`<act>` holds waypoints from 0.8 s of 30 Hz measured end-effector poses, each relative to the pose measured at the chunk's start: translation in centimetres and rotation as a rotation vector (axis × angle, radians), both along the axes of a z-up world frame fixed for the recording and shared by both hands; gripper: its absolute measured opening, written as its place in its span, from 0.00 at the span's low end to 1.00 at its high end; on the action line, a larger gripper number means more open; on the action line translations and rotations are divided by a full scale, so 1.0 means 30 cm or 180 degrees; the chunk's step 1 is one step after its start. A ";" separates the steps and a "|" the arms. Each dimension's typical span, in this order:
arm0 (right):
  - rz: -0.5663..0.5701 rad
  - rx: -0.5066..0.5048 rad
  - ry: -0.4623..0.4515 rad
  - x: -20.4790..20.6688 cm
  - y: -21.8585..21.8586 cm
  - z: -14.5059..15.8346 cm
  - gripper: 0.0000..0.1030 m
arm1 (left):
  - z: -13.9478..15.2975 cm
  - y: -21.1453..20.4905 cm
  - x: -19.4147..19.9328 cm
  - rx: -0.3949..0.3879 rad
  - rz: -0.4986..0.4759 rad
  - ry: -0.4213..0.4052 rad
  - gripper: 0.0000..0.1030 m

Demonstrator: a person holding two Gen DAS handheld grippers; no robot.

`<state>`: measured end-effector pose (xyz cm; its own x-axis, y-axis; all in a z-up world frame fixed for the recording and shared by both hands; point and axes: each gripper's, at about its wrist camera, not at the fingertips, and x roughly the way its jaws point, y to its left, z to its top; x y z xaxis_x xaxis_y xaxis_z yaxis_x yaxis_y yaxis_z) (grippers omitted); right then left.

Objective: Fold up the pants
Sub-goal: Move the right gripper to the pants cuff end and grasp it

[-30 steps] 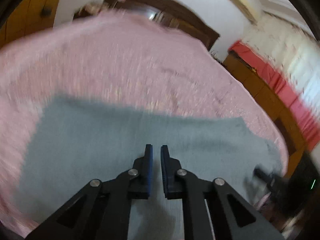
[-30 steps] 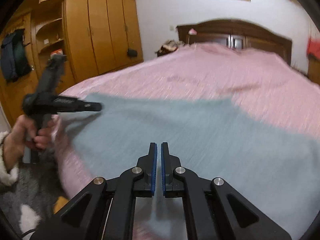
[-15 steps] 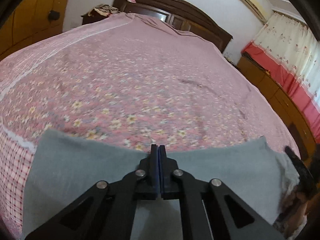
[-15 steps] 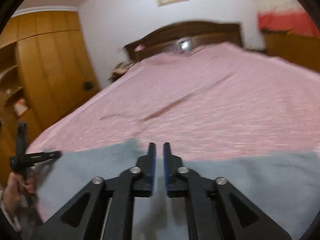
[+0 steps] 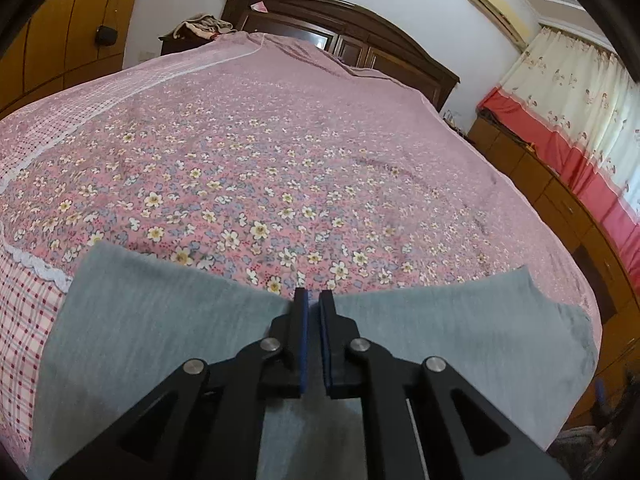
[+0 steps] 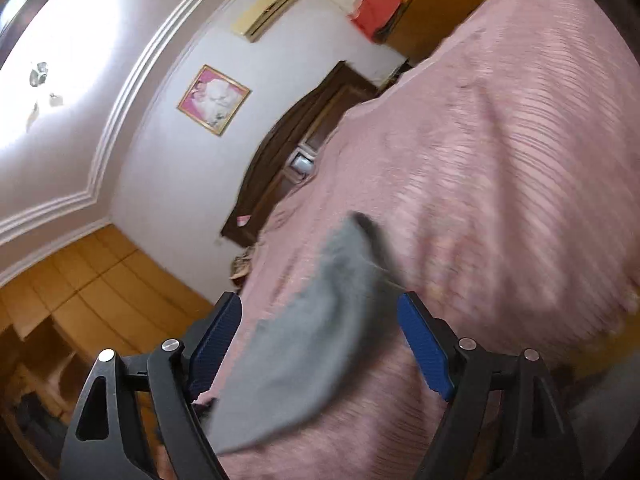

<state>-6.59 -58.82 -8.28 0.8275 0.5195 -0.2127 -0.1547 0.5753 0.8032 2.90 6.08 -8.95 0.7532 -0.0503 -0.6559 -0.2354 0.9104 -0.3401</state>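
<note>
Pants (image 5: 168, 320): grey, flat on the pink bed (image 5: 280, 152), long way running left to right.
Left gripper (image 5: 313, 300): almost closed, holding nothing, above the far edge.
Right gripper (image 6: 320, 316): wide open, pants end between its fingers.
Nearer: right.

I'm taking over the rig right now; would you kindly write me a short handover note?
Left gripper: fingers a narrow gap apart, nothing visibly clamped, at the pants' far edge.
Right gripper: wide open, empty; its view is tilted and blurred.
The grey pants lie flat across the near end of the bed.
Done: looks like one fold at least.
Left: probably further folds and smoothing.
</note>
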 end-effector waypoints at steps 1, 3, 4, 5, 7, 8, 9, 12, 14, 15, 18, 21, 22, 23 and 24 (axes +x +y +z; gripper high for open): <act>0.0061 0.0099 0.0153 0.011 -0.002 -0.040 0.80 | 0.000 0.003 -0.005 -0.0031 0.0001 -0.0008 0.05; 0.0133 0.0140 0.0336 0.042 0.013 -0.063 0.80 | -0.001 0.009 -0.014 -0.0094 0.0025 -0.0028 0.05; 0.0088 -0.0066 0.0378 0.053 0.032 -0.047 0.80 | -0.002 0.012 -0.018 -0.0119 0.0035 -0.0033 0.05; 0.0049 -0.0267 0.0320 0.060 0.051 -0.020 0.80 | -0.002 0.011 -0.018 -0.0115 0.0036 -0.0032 0.05; 0.0148 -0.0452 0.0220 0.084 0.086 0.018 0.80 | -0.002 0.008 -0.016 -0.0092 0.0039 -0.0040 0.05; 0.0172 -0.0503 0.0221 0.099 0.098 0.024 0.80 | -0.002 0.005 -0.016 -0.0070 0.0037 -0.0041 0.05; 0.0189 -0.0539 0.0244 0.116 0.103 0.025 0.80 | -0.002 0.004 -0.018 -0.0056 0.0035 -0.0046 0.05; 0.0192 -0.0426 0.0475 0.151 0.108 -0.023 0.80 | -0.002 0.001 -0.021 -0.0056 0.0025 -0.0054 0.05; 0.0177 -0.0326 0.0487 0.144 0.097 -0.029 0.80 | -0.003 0.004 -0.025 -0.0095 0.0029 -0.0058 0.05; 0.0159 -0.0359 0.0447 0.125 0.081 -0.026 0.80 | -0.002 0.006 -0.029 -0.0116 0.0037 -0.0054 0.05; -0.0037 -0.0340 -0.0050 0.010 0.018 0.056 0.80 | 0.009 0.005 -0.056 -0.0154 0.0073 -0.0077 0.06; 0.0145 -0.0283 -0.0092 0.026 0.013 0.072 0.80 | 0.013 -0.006 -0.092 -0.0150 0.0088 -0.0121 0.10; 0.0201 -0.0234 0.0001 0.047 0.014 0.052 0.80 | 0.013 -0.010 -0.102 -0.0163 0.0087 -0.0127 0.11; 0.0257 -0.0151 0.0110 0.067 0.016 0.023 0.80 | 0.014 -0.014 -0.112 -0.0172 0.0079 -0.0129 0.12; 0.0280 -0.0106 0.0192 0.075 0.029 0.005 0.80 | 0.015 -0.019 -0.121 -0.0165 0.0069 -0.0133 0.14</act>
<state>-4.33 -57.96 -8.12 0.7641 0.5815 -0.2792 -0.1577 0.5880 0.7933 -0.73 5.50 -8.51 0.7811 -0.0668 -0.6208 -0.2395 0.8862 -0.3967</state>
